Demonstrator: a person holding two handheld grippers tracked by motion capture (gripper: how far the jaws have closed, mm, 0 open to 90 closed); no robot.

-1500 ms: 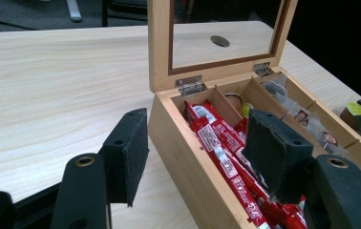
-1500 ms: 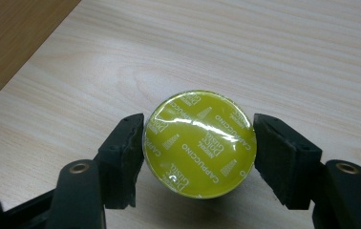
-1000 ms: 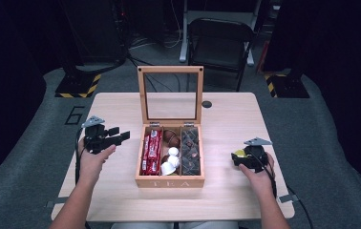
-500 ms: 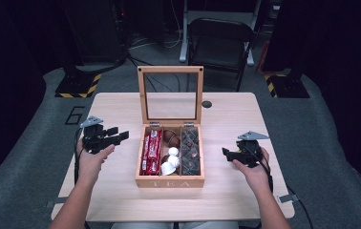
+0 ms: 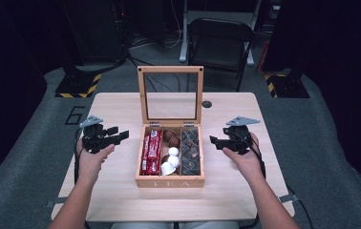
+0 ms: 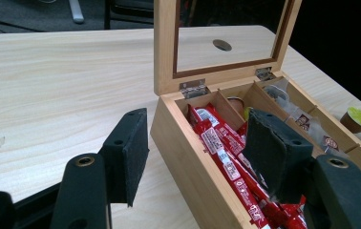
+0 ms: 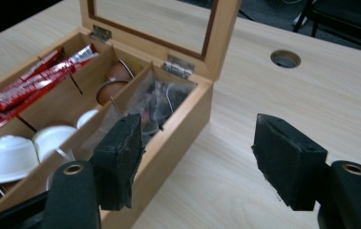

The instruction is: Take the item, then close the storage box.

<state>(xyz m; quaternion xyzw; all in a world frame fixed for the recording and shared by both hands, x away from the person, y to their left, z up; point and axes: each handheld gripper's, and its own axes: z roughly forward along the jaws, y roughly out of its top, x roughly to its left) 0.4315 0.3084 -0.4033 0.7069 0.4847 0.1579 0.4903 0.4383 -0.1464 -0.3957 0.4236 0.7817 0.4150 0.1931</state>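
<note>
Both grippers hang over the table, one on each side of the open tea box (image 5: pixel 170 181), which sits centre frame in the high view with its glass lid (image 5: pixel 170 93) standing upright at the back. The left gripper (image 5: pixel 114 136) sits at the left of that frame, jaws spread wide and holding nothing; its own view shows the box's near wall just beyond the jaws, the red sachets (image 6: pixel 226 157) running lengthwise in the compartment closest to it. The right gripper (image 5: pixel 218 142) mirrors it on the right, also released and empty, jaws aimed inward at the box wall.

Look at the left gripper view: a green-topped pod (image 6: pixel 357 119) sits on the table past the box's far side, at the right edge of the frame. That puts it on the right gripper's side, so the right hand is likely the nearer one. The white pods (image 7: pixel 23 150) and brown pods (image 7: pixel 114 83) fill the middle compartment, dark packets (image 7: pixel 162 102) the one nearest the right gripper. The compartments run front to back.
</note>
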